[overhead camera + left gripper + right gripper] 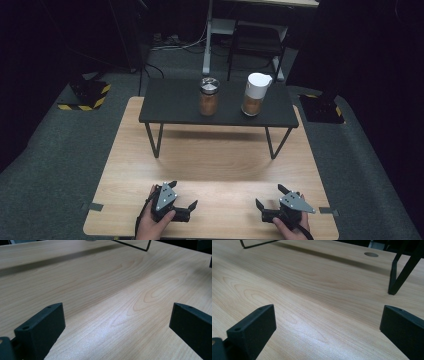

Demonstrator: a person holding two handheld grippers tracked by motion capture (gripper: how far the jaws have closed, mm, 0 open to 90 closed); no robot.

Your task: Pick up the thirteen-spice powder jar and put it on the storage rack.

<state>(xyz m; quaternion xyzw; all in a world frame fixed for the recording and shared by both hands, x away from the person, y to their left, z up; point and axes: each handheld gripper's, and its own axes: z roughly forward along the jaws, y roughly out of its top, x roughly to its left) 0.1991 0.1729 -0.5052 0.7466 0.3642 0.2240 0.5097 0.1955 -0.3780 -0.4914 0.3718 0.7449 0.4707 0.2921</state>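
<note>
Two jars stand on the black shelf at the far side of the table, well apart from me. The jar with the clear lid is near the shelf's middle, upright, with brown contents. The jar with the white lid stands just to its right, also upright, brown at the bottom.

My left gripper rests at the table's near edge, fingers spread wide with nothing between them but bare wood. My right gripper rests at the near edge too, fingers spread and empty. In the right gripper view, one shelf leg stands ahead on the wood.
</note>
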